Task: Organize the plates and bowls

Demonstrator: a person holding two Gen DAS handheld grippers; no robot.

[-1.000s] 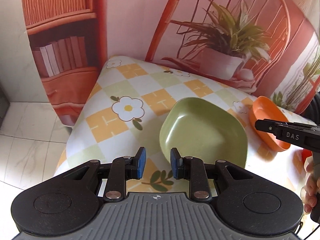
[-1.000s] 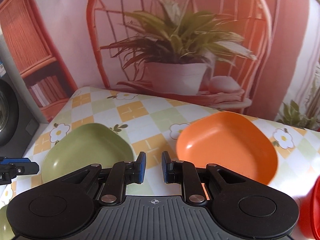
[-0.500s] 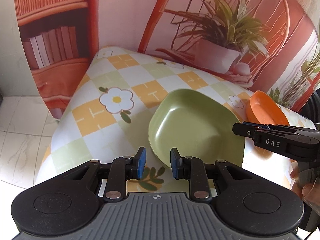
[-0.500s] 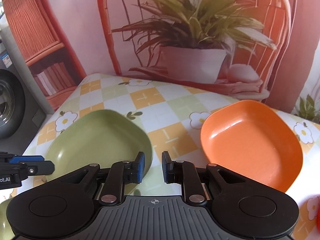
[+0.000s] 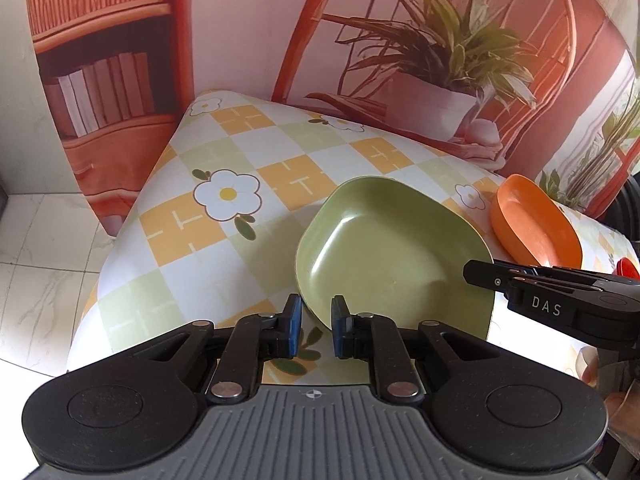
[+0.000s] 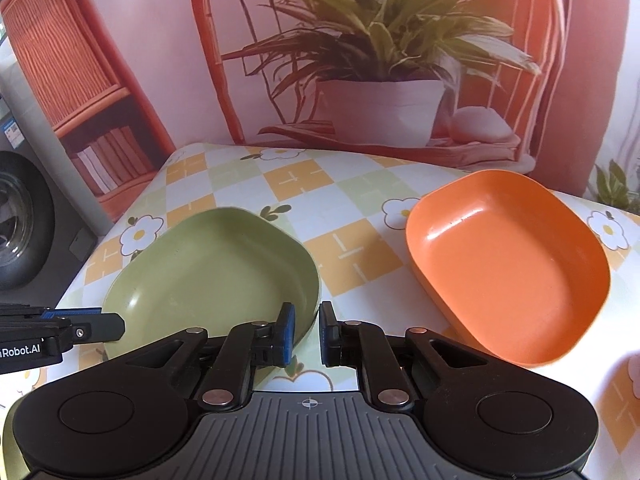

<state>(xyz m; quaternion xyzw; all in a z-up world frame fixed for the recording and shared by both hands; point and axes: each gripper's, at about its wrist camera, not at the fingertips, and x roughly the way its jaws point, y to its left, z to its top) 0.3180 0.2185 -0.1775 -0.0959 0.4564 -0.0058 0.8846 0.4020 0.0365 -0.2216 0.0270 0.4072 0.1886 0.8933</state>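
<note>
Closest in the left wrist view, the left claw [image 5: 313,330] has its blue-padded fingers spread a little, gripping nothing, with the near rim of a green bowl [image 5: 394,252] showing in the gap just beyond the tips. In the right wrist view the right claw [image 6: 306,332] is likewise slightly spread and empty; its left finger overlaps the green bowl's [image 6: 212,276] near right rim in the picture, though contact cannot be judged.

Each claw appears in the other's camera. The right claw's [image 5: 478,273] side carries white letters "DAS", and part of a hand [image 5: 612,384] holds its grip at the frame's right edge. The left claw's [image 6: 116,322] side reads "Robot.AI", cut off at the frame edge.

Both bowls sit upright and empty on the counter [image 6: 304,184], which is covered in an orange, green and white checked cloth with daisies. The orange bowl [image 6: 508,268] lies well apart to the right of the green one, further from the right claw. A small red object [image 5: 627,269] peeks in beyond the orange bowl [image 5: 534,224].

Behind hangs a backdrop [image 6: 380,60] printed with a potted plant, a rattan chair and a bookshelf.
</note>
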